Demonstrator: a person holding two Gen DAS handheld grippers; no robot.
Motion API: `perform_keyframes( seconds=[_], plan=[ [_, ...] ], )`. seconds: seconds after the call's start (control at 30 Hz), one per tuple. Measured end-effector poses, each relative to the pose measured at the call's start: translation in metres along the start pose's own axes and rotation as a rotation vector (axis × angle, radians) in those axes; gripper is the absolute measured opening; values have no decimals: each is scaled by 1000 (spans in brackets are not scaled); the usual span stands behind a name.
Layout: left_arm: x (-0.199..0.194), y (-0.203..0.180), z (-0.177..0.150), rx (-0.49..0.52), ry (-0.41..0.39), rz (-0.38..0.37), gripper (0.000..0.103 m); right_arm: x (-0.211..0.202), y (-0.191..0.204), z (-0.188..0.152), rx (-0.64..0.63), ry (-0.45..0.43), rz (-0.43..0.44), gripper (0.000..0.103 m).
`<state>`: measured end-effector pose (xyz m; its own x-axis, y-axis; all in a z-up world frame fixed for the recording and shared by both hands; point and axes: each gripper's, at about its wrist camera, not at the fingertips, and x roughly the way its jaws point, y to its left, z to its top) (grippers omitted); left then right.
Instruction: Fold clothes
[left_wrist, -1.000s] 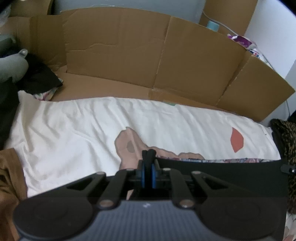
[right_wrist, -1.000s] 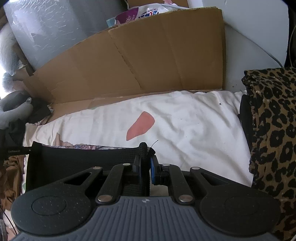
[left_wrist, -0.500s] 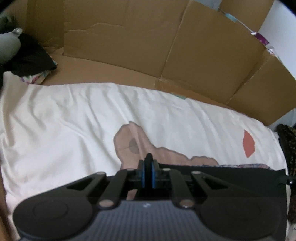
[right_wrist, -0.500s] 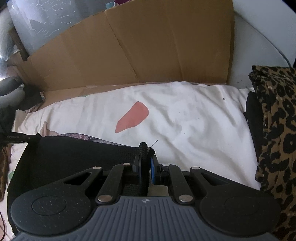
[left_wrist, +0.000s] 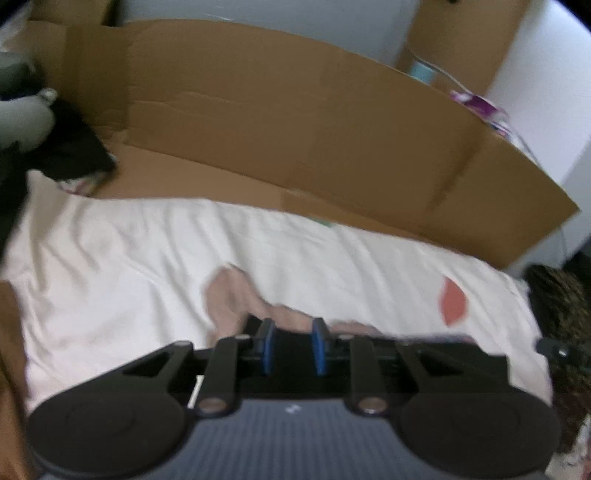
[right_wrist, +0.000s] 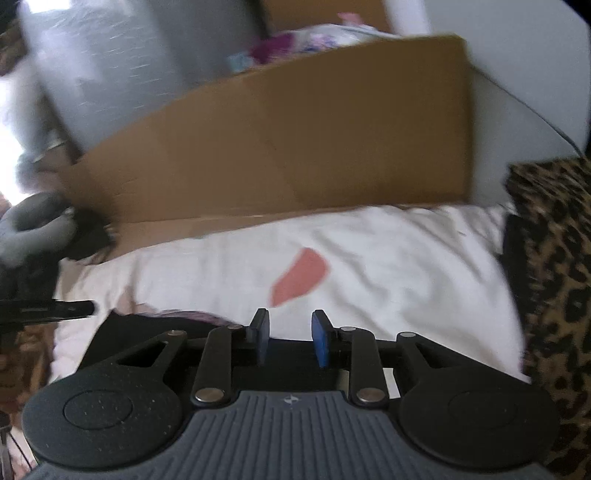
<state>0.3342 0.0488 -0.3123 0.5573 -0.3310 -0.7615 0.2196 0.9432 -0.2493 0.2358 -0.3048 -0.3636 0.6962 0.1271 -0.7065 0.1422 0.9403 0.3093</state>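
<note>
A black garment lies flat on the white sheet, right under both grippers; it also shows in the right wrist view. My left gripper is open with nothing between its blue pads, just above the garment's far edge. My right gripper is open and empty over the garment's other end. The garment's near part is hidden behind the gripper bodies. Both views are blurred.
A cardboard wall stands behind the sheet. A leopard-print cloth lies at the right. A grey plush and dark clothes sit at the far left. The sheet has a red patch and a tan patch.
Both grippers were shut on the black garment's edge and have opened, letting it go. The garment has dropped flat onto the sheet. Both cameras have tilted upward.
</note>
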Motion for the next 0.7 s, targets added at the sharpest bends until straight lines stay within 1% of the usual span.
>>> perform_keyframes(
  seconds=[0.03, 0.13, 0.27, 0.37, 0.47, 0.57, 0.7],
  plan=[
    [0, -7, -4, 10, 3, -9, 25, 1, 6, -2, -12, 2, 11, 27],
    [2, -23, -13, 53, 14, -16, 26, 3, 22, -7, -49, 10, 45, 27],
    [12, -34, -20, 69, 44, -38, 26, 7, 44, -13, -99, 19, 89, 27],
    [14, -39, -24, 76, 49, -49, 26, 10, 61, -18, -136, 26, 122, 27],
    [18, -45, -29, 99, 62, -62, 30, 16, 72, -21, -158, 19, 111, 27],
    [29, -40, -32, 79, 78, -63, 30, 22, 82, -23, -181, 11, 100, 27],
    [33, -42, -29, 106, 74, -58, 30, 38, 91, -29, -242, 22, 40, 29]
  ],
)
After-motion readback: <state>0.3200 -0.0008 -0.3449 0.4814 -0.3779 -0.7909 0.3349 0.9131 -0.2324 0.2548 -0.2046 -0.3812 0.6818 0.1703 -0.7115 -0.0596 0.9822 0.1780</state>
